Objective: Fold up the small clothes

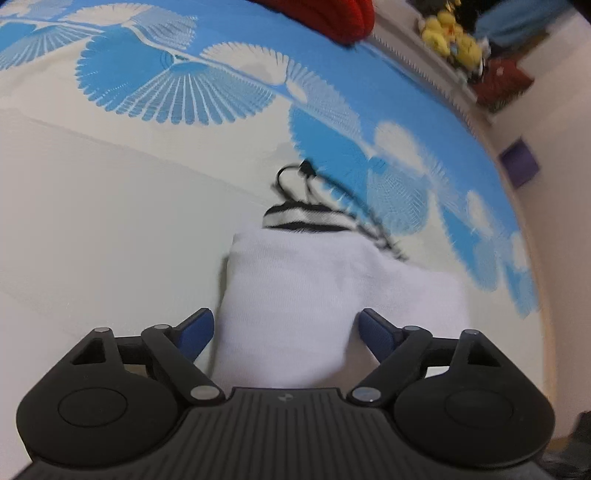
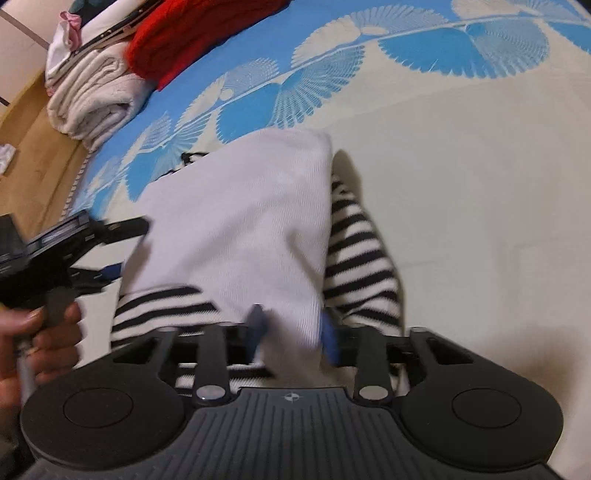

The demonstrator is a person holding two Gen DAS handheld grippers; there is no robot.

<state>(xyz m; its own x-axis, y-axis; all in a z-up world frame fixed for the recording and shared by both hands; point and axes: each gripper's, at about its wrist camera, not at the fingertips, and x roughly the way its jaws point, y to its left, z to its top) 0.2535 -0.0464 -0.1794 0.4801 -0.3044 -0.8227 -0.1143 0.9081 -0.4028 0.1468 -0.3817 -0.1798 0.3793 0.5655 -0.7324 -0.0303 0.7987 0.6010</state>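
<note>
Left gripper [image 1: 284,325] first: I have its blue pads spread wide, with the white garment [image 1: 295,295] running up between them, though neither pad appears to press the cloth. Beyond its fingertips the white panel is folded over a black-and-white striped part [image 1: 303,216], and a thin black cord [image 1: 295,173] loops out just past that. Everything lies on a bed cover [image 1: 110,221] printed with blue fan shapes. Far ahead sits a red knit [image 1: 325,14].

Right gripper [image 2: 293,328]: I hold its blue pads narrowed onto the near edge of the white fabric, pinching it. Striped cloth [image 2: 358,251] spills out from under the white layer to either side of the fingers. Off to its left I see the other gripper against the garment's edge, held in my hand [image 2: 44,343]. Further ahead on the left lies a folded pale towel stack [image 2: 88,107], with the red knit just beside it.
</note>
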